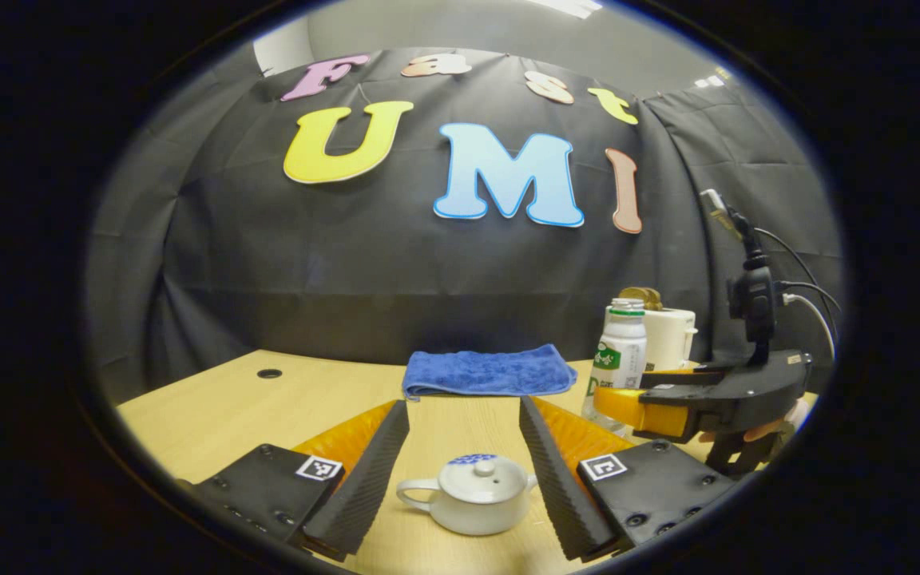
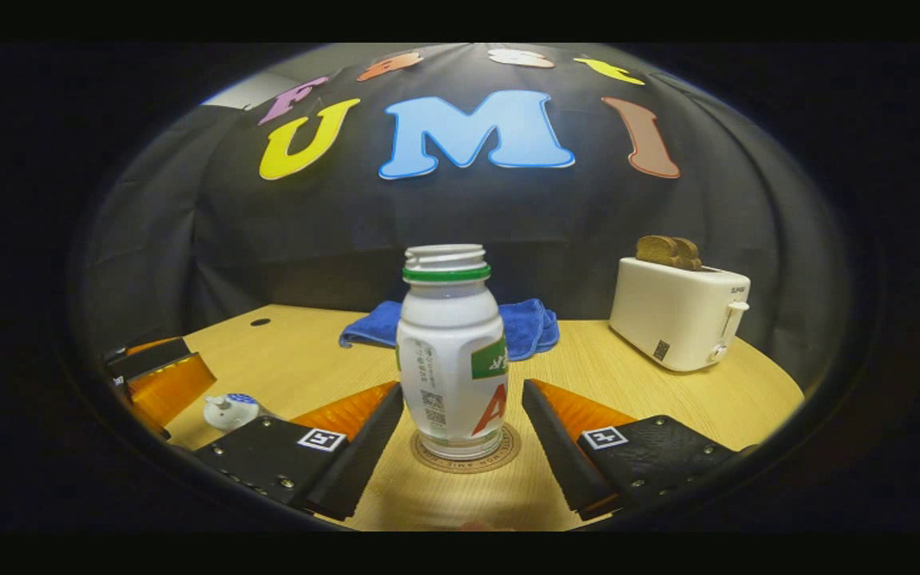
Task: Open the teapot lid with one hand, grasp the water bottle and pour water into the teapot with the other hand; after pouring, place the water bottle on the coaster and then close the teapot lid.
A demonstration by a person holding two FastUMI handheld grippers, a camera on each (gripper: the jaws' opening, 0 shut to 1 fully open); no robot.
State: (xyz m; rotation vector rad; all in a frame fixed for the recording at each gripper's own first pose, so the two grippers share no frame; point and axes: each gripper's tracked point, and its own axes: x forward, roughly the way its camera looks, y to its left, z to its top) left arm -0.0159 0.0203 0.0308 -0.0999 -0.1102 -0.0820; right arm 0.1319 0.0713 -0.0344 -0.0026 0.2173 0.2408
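A small white teapot point(image 1: 473, 501) with its lid point(image 1: 482, 476) on stands on the wooden table between the fingers of my left gripper point(image 1: 460, 479), which is open and touches nothing. The white water bottle point(image 2: 450, 351), uncapped with a green ring, stands upright on a round coaster point(image 2: 466, 457). My right gripper point(image 2: 460, 443) is open around the bottle, with a gap on each side. In the left gripper view the bottle point(image 1: 618, 359) stands at the right, with the right gripper point(image 1: 699, 399) by it. The teapot point(image 2: 230, 410) lies far left in the right gripper view, beside the left gripper point(image 2: 158, 382).
A folded blue towel point(image 1: 488, 372) lies at the back of the table point(image 1: 212, 407). A white toaster point(image 2: 677, 311) with bread in it stands at the back right. A small round hole point(image 1: 269, 373) is in the tabletop at the far left.
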